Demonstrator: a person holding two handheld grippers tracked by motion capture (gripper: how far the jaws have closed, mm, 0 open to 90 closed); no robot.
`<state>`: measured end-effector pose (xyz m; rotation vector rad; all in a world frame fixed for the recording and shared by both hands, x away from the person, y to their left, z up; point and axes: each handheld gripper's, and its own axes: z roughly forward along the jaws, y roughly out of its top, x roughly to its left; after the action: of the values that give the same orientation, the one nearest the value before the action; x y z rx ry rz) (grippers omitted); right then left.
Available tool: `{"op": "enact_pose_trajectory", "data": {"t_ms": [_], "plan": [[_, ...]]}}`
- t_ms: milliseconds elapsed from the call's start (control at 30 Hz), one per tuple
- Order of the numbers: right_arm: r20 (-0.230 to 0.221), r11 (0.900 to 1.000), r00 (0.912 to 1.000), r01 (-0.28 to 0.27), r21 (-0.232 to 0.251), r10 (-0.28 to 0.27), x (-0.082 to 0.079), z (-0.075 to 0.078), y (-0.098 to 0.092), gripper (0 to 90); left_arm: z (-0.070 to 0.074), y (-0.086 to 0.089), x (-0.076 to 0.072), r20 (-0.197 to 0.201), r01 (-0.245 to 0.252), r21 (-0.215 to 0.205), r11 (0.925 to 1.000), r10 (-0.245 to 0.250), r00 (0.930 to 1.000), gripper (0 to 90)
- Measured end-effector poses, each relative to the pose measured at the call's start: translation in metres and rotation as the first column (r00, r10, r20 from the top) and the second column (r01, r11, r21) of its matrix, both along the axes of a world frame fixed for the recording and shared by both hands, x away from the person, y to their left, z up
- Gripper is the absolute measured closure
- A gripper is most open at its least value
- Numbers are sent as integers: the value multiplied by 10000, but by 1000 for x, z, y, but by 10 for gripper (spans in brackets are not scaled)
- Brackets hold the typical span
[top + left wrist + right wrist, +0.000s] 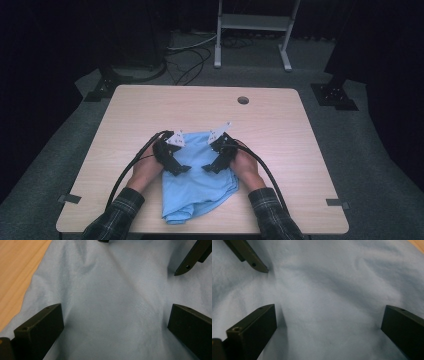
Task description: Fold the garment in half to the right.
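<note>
Your left gripper [186, 170] and right gripper [206, 169], both spread wide, press down on the crumpled blue cloth [197, 190], tips facing each other over its middle.

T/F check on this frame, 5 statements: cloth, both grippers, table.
1. The light blue cloth lies crumpled on the wooden table. True.
2. The left gripper is shut on a fold of the cloth. False: its jaws stand wide apart with flat cloth between them.
3. The right gripper is open over the cloth. True.
4. The two grippers are at opposite ends of the table. False: both are over the cloth, tips pointing toward each other.
5. A red bowl stands on the table. False: the table has only a round cable hole near its far edge.
</note>
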<state>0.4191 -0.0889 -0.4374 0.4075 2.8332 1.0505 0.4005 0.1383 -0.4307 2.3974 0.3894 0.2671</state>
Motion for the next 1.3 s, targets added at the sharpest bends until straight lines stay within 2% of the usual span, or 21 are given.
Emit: {"op": "enact_pose_trajectory", "data": {"t_ms": [67, 200, 300, 333, 367, 400, 433, 467, 533, 600, 700, 800, 833, 900, 967, 1100, 1300], "plan": [[57, 9999, 9999, -136, 97, 136, 1, -1, -3, 0, -3, 5, 2, -160, 33, -452, 9990, -41, 9999, 0], [68, 9993, 9994, -354, 135, 353, 2, -1, -13, 0, -3, 7, 2, -200, 124, -449, 9989, -133, 9997, 0], [207, 9978, 9984, -540, 376, 533, 1, -2, -24, 0, -1, 9, 3, -304, 162, -631, 9979, -181, 9994, 0], [193, 9982, 9987, -476, 365, 469, 1, -1, -25, 0, 0, 9, 3, -276, 143, -698, 9975, -163, 9995, 0], [255, 9994, 9992, -324, 145, 320, 0, 0, -25, 0, 1, 9, 2, -224, 74, -771, 9970, -92, 9997, 0], [238, 9999, 9997, -43, 148, 39, -1, 3, -25, 17, 4, 10, 1, -233, -48, -838, 9965, 28, 9997, 0], [222, 9990, 9995, 212, 400, -221, -2, 6, -26, 46, 8, 11, -1, -249, -223, -935, 9954, 201, 9995, 0], [131, 9968, 9995, 289, 748, -299, -5, 10, -27, 34, 12, 12, -3, -198, -311, -980, 9947, 293, 9994, 23], [80, 9937, 10000, -24, 1124, 15, -12, 16, -28, 14, 20, 13, -11, -362, -140, -1038, 9945, 103, 9993, 21], [30, 9947, 9998, -184, 1015, 181, -22, 18, -26, 14, 24, 13, -18, -453, -19, -943, 9955, -23, 9990, 17], [-92, 9955, 9990, -419, 853, 428, -36, 13, -23, 14, 25, 13, -32, -541, 190, -1104, 9937, -251, 9982, 17], [-139, 9980, 9983, -563, 272, 567, -46, 7, -22, 14, 20, 13, -46, -391, 265, -970, 9949, -305, 9988, 17], [-137, 9984, 9985, -521, 207, 523, -49, 5, -24, 14, 17, 13, -50, -370, 268, -855, 9960, -300, 9989, 16], [-101, 9986, 9985, -534, -20, 533, -53, 2, -27, 14, 10, 11, -57, -44, 215, -411, 9989, -217, 9998, 14], [97, 9982, 9982, -591, -91, 592, -56, 1, -30, 14, 7, 10, -61, 114, 70, -291, 9996, -67, 9999, 14], [257, 9966, 9963, -818, -79, 820, -59, -1, -34, 0, 3, 6, -62, 445, 298, 252, 9992, -309, 9985, 2], [373, 9956, 9953, -907, 234, 898, -58, -4, -37, 0, 0, 7, -61, 370, 301, 158, 9994, -307, 9988, 0]]}}
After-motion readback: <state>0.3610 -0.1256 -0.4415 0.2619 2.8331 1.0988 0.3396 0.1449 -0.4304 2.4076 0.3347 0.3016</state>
